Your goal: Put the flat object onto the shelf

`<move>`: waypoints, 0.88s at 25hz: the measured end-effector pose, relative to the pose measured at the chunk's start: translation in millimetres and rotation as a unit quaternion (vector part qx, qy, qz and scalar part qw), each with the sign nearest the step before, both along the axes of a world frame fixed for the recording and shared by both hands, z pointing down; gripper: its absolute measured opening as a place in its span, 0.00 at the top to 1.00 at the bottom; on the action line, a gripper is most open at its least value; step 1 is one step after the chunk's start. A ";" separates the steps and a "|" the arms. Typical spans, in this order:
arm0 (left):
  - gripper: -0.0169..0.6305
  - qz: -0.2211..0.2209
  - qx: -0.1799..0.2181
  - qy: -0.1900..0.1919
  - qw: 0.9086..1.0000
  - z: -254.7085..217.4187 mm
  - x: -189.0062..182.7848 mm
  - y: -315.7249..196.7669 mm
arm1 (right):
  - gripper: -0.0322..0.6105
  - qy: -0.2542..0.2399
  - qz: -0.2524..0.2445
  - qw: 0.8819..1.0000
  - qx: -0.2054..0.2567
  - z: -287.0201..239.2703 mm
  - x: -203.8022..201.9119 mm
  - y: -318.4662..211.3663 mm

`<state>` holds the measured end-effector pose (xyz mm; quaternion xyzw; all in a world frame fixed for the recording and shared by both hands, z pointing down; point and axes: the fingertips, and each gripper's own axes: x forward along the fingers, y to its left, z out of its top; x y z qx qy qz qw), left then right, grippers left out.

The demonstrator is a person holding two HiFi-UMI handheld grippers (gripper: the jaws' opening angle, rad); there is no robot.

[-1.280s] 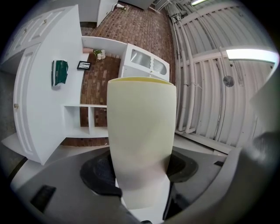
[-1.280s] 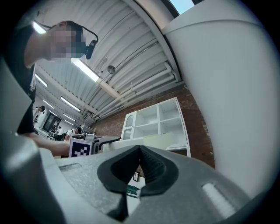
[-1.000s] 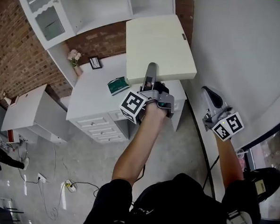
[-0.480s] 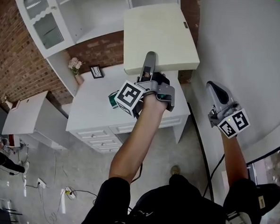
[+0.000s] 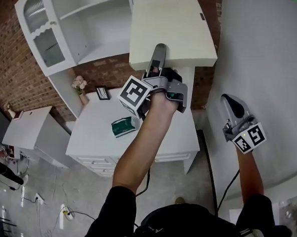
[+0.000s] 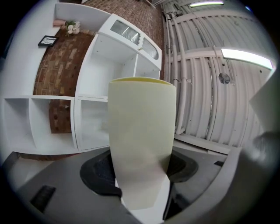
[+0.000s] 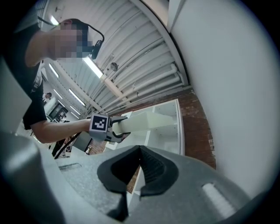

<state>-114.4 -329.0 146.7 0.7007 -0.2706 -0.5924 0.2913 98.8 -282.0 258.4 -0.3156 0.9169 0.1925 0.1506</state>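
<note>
Left gripper [image 5: 157,55] — clamped on cream board [image 5: 174,32], held before white shelf [image 5: 88,31]. Right gripper [image 5: 230,104] — closed, empty.

Inspection of supporting surfaces. A white desk [image 5: 99,137] stands against the brick wall [image 5: 16,67], with drawers [image 5: 103,164] along its near front. Three items rest on its top: a small bunch of flowers [image 5: 80,83] at the far left corner, a small framed picture [image 5: 102,93] just right of the flowers, and a green item [image 5: 123,126] lying flat nearer the middle. Above the desk hangs a white shelf unit [image 5: 100,50] with open compartments and a glass door [image 5: 43,31] at its left end. A second white cabinet [image 5: 35,131] stands left of the desk. The grey floor [image 5: 44,179] carries loose cables [image 5: 48,204] and a power strip [image 5: 65,213].
</note>
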 end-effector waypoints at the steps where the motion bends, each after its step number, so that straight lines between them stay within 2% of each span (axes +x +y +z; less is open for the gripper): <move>1: 0.54 -0.003 0.005 0.001 1.000 -8.6 1.2 -8.9 | 0.95 0.001 -0.001 1.000 0.003 -2.9 3.3 -9.8; 11: 0.54 -0.048 0.022 -0.003 0.999 -80.3 2.3 -61.9 | 0.95 0.017 -0.013 0.999 0.024 -32.1 21.4 -69.1; 18: 0.54 -0.064 0.029 -0.018 0.997 -144.7 3.3 -84.7 | 0.95 0.033 -0.011 0.998 0.049 -77.8 18.5 -69.1; 22: 0.54 -0.054 0.044 -0.020 0.997 -146.6 2.0 -85.4 | 0.95 0.033 -0.002 0.997 0.064 -66.5 8.2 -65.7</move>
